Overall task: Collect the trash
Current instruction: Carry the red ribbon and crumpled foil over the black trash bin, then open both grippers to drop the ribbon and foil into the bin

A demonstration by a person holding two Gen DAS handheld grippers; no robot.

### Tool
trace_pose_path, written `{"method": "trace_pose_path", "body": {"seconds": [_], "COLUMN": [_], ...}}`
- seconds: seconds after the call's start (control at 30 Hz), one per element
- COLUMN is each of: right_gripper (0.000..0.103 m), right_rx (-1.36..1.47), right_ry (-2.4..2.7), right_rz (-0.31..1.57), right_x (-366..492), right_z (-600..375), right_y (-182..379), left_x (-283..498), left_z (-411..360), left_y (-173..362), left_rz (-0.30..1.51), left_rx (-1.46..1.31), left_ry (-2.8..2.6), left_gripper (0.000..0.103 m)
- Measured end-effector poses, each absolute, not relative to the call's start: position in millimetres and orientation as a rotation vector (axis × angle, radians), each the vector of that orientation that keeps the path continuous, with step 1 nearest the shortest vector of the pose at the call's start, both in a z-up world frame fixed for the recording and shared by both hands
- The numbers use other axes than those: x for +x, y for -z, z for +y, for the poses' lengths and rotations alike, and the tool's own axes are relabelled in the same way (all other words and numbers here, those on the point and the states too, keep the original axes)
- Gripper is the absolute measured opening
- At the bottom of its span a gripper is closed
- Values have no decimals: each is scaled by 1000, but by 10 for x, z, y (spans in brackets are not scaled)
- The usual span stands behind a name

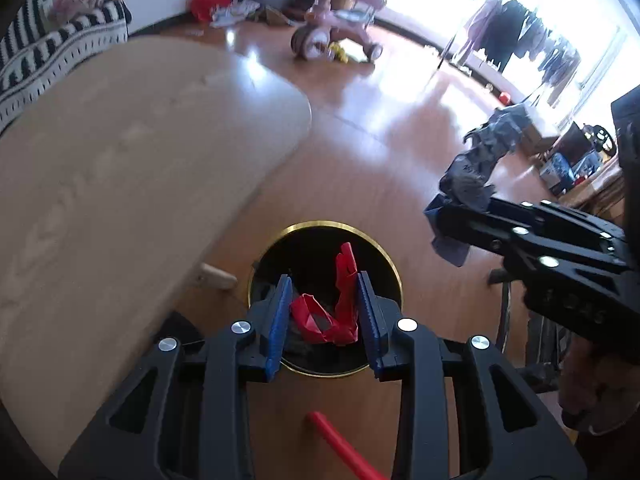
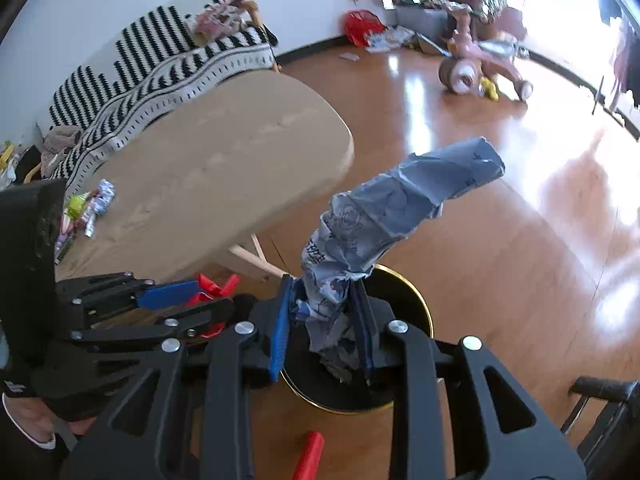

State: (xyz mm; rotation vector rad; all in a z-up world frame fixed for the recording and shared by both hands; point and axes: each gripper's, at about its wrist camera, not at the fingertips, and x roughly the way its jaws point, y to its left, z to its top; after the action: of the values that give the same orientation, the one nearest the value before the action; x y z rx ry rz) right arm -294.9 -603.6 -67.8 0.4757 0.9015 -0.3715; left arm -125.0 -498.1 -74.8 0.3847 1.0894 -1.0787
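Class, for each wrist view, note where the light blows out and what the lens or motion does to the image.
Left wrist view: the window is blown out, glare streaks the floor, and the tricycle is smeared. Right wrist view: glare washes the floor at right, the fisheye bends the table edge, and the crumpled blue paper stays fairly sharp.

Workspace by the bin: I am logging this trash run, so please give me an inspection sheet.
Surface: wooden floor; oval table beside the bin.
Job's things: black bin with gold rim; red wrapper; blue-grey paper.
Clutter: wrappers on the table; red stick on the floor.
Grippers: left gripper shut on the red wrapper above the bin; right gripper shut on the blue-grey paper.
Cables: nothing seen.
Surroundings: striped sofa, pink tricycle, clothes rack.
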Motion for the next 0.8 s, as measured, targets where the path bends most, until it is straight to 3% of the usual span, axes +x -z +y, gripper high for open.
{"method": "trace_pose_path", "body": {"seconds": [0.37, 0.8], "right_gripper": [28, 29], "right_rx": [555, 553], "right_ry": [367, 366], "right_rz": [980, 976], "right_x": [-2977, -2932], "right_z": [-6096, -6103], "right_y": [1224, 1200], "left_x": [-1280, -1330], "left_z": [-5009, -5024], "left_y": [1069, 1058], "left_rz": [1149, 1141], "left_rx": [449, 433], "left_ry": [1070, 1087], "left_gripper": [33, 38]}}
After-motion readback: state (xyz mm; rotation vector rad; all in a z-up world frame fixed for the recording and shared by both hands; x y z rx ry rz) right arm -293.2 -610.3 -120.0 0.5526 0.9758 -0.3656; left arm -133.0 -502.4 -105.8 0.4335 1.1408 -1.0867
